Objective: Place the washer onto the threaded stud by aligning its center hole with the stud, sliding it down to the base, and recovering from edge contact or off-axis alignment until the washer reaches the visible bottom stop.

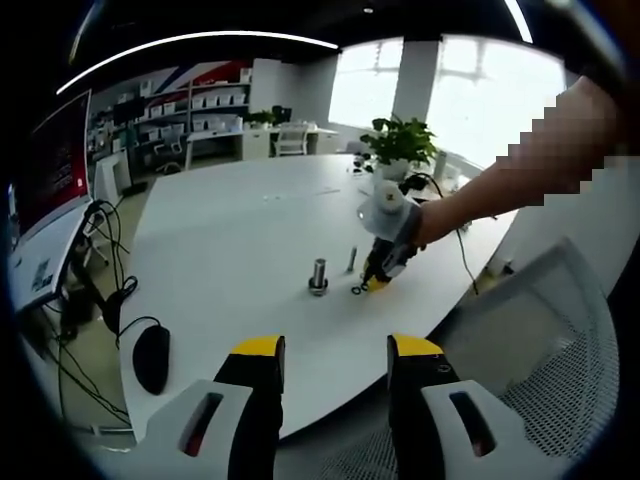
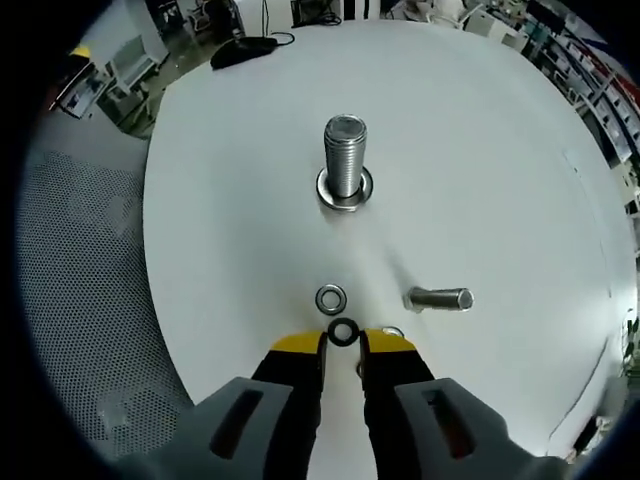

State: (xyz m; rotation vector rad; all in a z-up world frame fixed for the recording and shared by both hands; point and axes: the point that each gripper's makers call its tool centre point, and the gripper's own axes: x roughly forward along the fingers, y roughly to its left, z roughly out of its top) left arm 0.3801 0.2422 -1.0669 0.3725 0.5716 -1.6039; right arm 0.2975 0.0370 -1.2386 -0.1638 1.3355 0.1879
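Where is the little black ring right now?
In the right gripper view, the black washer sits at the tips of the right gripper, low on the white table. A silver washer lies just beyond it, before the upright threaded stud.

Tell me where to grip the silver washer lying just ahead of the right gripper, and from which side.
Grip the silver washer across its outer rim from above, jaws straddling opposite edges. It lies flat on the white table, so no face is exposed. The right gripper looks to have a black ring at its tips.
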